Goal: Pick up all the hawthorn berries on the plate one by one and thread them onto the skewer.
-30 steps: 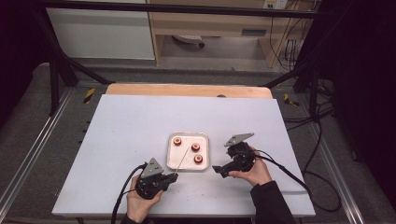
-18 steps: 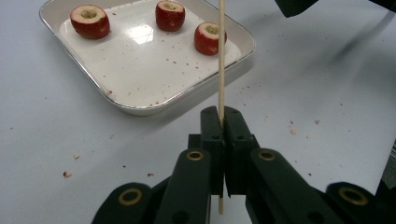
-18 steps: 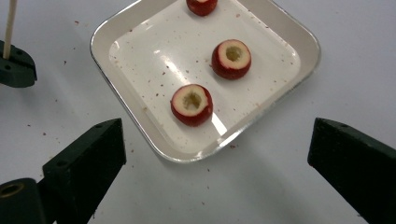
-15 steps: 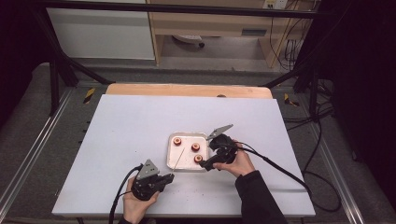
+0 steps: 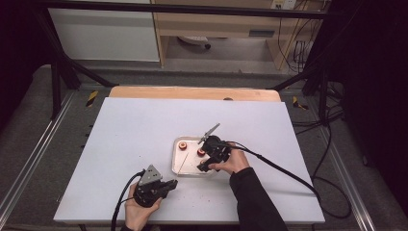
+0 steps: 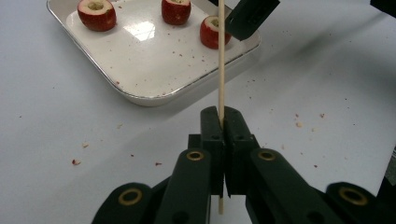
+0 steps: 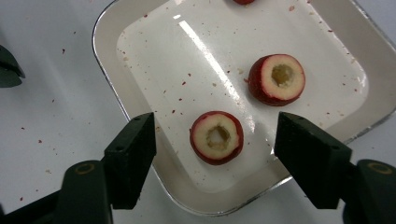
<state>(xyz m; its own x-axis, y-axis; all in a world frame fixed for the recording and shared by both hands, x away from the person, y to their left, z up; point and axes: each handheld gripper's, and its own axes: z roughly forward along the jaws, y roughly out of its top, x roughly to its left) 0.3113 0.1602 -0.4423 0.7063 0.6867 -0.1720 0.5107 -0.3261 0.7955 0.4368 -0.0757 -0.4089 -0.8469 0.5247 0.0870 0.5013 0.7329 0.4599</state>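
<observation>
- Left gripper (image 6: 219, 123) clamped on thin wooden skewer (image 6: 221, 60), near the glossy white tray (image 6: 140, 95).
- Right gripper (image 7: 215, 140) jaws have been closing, not touching; cored red fruit piece (image 7: 216, 137) between them.
- Right gripper view shows the hollow core.

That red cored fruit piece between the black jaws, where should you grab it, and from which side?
Grip the round red cored fruit piece across its red skin, coming down from above as the right hand-held gripper does. It sits flat in the white square tray, hollow core up, so its curved sides are free for the pads. The jaws have just been closing, not yet touching it. A gentle squeeze seems best.
</observation>
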